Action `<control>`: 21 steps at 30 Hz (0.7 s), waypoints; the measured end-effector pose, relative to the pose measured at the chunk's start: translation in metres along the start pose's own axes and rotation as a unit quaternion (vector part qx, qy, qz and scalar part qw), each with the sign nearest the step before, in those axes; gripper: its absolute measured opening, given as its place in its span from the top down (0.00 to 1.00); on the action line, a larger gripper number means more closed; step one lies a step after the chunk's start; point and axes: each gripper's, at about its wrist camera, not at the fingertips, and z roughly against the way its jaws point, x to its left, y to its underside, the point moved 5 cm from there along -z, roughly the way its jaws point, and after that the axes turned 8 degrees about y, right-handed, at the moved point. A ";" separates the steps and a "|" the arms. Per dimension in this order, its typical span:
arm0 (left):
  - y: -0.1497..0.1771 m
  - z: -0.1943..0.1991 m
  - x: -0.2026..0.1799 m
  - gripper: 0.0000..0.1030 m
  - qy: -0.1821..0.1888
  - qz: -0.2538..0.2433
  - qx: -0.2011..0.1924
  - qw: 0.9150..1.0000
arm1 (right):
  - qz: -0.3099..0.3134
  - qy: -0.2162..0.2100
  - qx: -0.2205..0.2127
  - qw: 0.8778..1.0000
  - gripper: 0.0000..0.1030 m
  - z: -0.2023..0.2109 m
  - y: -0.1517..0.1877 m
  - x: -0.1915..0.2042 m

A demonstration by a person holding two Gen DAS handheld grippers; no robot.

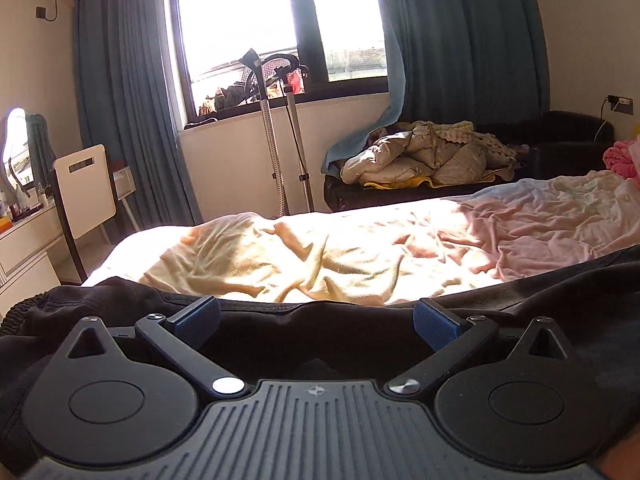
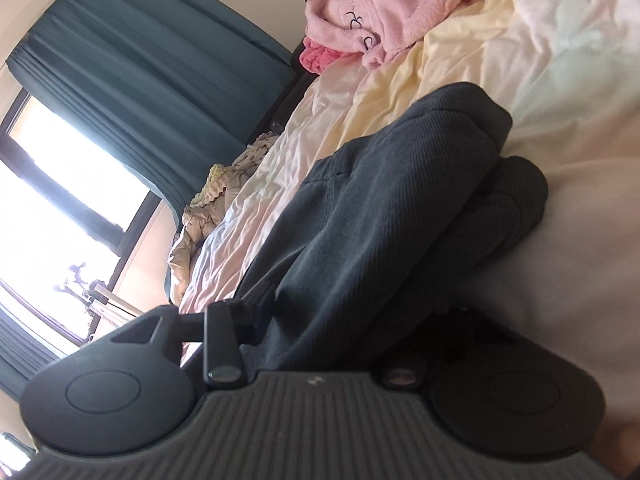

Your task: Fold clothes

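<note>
A dark ribbed garment (image 2: 400,180), folded over on itself, lies on the bed (image 2: 560,40) in the right wrist view. My right gripper (image 2: 340,320) is rolled sideways and shut on its near end. One finger (image 2: 240,320) shows at the fabric's edge; the other is hidden under the cloth. In the left wrist view the same dark garment (image 1: 100,300) spreads along the near bed edge, with an elastic band (image 1: 20,312) at the far left. My left gripper (image 1: 316,320) hovers just above it, open, its blue pads (image 1: 198,314) wide apart with nothing held.
The rumpled cream and pink sheet (image 1: 320,256) covers the bed beyond the garment. A pink plush robe (image 2: 380,8) is heaped at the bed's head. Past the bed stand a dark sofa with a quilted jacket (image 1: 420,156), a steamer stand (image 1: 276,140) and a white chair (image 1: 86,188).
</note>
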 end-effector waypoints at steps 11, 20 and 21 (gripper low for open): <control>0.014 -0.061 0.048 0.00 -0.059 0.043 0.080 0.994 | 0.022 0.001 -0.034 0.999 0.85 0.014 -0.006 0.020; -0.021 -0.017 0.077 0.00 -0.072 0.050 0.012 0.996 | 0.158 0.018 -0.076 0.984 0.89 0.029 -0.014 0.099; -0.028 -0.008 0.083 0.00 -0.077 0.053 -0.002 0.996 | 0.175 0.013 -0.084 0.981 0.89 0.034 -0.012 0.116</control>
